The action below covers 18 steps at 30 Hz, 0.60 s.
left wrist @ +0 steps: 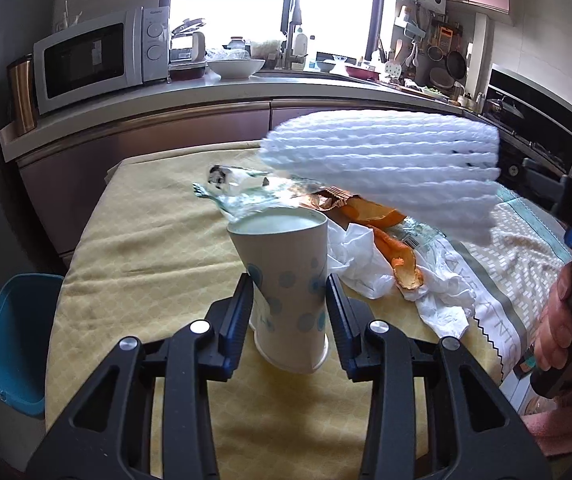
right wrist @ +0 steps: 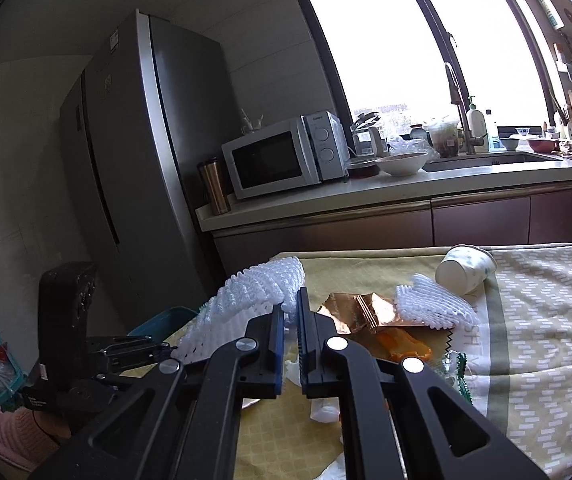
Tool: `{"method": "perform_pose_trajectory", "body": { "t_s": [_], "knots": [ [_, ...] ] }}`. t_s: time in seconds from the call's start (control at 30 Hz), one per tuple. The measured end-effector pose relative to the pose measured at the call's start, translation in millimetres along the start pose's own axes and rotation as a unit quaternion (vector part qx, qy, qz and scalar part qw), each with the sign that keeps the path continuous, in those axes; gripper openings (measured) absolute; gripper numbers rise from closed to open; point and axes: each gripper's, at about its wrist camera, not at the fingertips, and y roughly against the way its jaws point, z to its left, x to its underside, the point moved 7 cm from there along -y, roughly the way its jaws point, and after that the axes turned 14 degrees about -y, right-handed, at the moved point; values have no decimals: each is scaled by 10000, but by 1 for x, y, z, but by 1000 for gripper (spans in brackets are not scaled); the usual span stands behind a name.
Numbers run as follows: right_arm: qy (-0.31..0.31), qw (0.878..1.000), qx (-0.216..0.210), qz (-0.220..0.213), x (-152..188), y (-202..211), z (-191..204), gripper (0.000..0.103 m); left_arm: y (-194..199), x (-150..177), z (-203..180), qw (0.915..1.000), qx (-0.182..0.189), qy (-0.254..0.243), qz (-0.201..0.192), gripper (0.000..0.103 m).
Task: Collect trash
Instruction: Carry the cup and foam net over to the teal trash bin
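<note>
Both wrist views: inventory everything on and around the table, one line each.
paper cup: two, white with blue dots; one tilted in the left claw, one on its side at the far edge
foam net: two, white; one in the right claw, one lying mid-table
foil wrapper: one, copper, mid-table
orange peel: count unclear, orange, on the crumpled sheet
crumpled sheet: one, white, right of the held cup
clear wrapper: one, transparent, behind the held cup
tablecloth: one, yellow, covering the table
bin: one, blue, left of the table
microwave: one, white, on the counter
left claw: black, shut on cup
right claw: black, shut on net
hand: one, gripping the right claw's handle
</note>
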Motion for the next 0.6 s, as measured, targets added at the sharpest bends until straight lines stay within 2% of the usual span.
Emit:
{"method": "perform_pose_trajectory", "body": {
  "t_s": [0.27, 0.5, 0.6],
  "knots": [
    [-220, 9991, 315, 195, 2, -28, -16, 5, 16, 3, 4, 9999, 44, -22, -89, 37],
    [-183, 9994, -1, 292, -2, -41, 1, 5, 37, 11, 28, 9992, -39, 350, -191, 36],
    [-196, 9986, -228, 432, -2, -51, 15, 5, 47, 15, 45, 9982, -216, 515, -222, 33]
  ]
}}
